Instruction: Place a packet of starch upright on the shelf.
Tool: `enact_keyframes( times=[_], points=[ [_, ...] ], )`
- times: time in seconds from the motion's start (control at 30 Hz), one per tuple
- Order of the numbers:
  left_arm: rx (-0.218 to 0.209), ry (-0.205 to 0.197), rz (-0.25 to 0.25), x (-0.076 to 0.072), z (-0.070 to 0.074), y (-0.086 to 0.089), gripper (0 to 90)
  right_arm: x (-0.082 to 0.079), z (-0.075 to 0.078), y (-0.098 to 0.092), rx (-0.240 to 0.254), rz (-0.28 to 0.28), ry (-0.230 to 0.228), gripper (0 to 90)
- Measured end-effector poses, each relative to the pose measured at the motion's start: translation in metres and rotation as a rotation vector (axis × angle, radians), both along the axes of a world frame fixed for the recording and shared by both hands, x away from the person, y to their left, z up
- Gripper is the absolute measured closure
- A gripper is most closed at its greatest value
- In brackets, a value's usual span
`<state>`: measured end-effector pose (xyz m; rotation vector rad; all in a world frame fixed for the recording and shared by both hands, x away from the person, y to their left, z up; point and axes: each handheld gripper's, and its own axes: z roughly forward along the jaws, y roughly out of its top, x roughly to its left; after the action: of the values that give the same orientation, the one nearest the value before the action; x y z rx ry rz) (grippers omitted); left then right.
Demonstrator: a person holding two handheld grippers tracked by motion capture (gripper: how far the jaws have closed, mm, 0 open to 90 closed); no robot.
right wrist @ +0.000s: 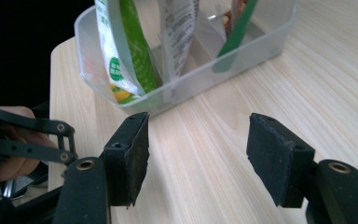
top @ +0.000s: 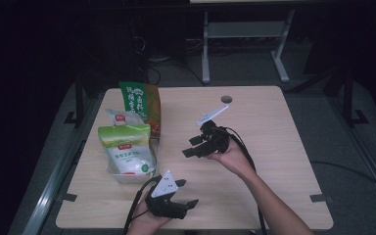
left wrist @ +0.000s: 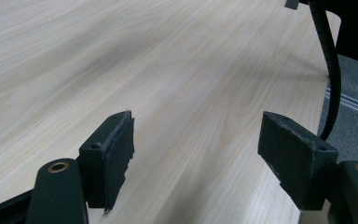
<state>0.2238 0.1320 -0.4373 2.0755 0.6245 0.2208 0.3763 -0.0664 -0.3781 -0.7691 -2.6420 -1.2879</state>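
The right gripper (top: pixel 190 146) hovers mid-frame, released and empty, facing the clear bin (top: pixel 127 175) of snack bags (top: pixel 126 149) at left. The left gripper (top: pixel 186 193), lower centre, gapes empty over the table (top: pixel 274 147).

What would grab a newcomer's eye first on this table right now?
Probably the clear plastic bin at the table's left edge, with three snack bags standing in it: a green-and-white bag in front, a small white bag behind it and a green-and-orange bag at the back. Next, the right gripper, jaws open and empty, pointing at the bin from mid-table, and the left gripper, open over bare wood near the front edge.
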Motion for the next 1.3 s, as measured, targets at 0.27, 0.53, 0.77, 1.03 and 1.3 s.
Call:
enact_keyframes(
  times=[0.27, 0.53, 0.77, 1.03, 1.3],
  points=[
    [-0.007, -0.002, 0.01, 0.001, 0.0, 0.001, 26.1, -0.001, -0.002, -0.017, -0.013, -0.026, 0.012, 35.5],
    [-0.01, 0.002, 0.019, 0.003, 0.001, 0.002, 25.5, -0.003, -0.004, -0.034, -0.011, -0.069, 0.018, 33.7],
    [-0.008, 0.0, 0.019, 0.005, 0.001, 0.003, 25.2, -0.006, -0.008, -0.049, -0.021, -0.086, 0.03, 33.2],
    [-0.002, -0.004, 0.024, 0.007, 0.001, 0.004, 25.1, -0.012, -0.014, -0.069, -0.032, -0.121, 0.046, 32.1],
    [-0.006, 0.0, 0.03, 0.007, 0.0, 0.004, 25.0, -0.022, -0.018, -0.09, -0.025, -0.159, 0.042, 31.6]
  ],
)
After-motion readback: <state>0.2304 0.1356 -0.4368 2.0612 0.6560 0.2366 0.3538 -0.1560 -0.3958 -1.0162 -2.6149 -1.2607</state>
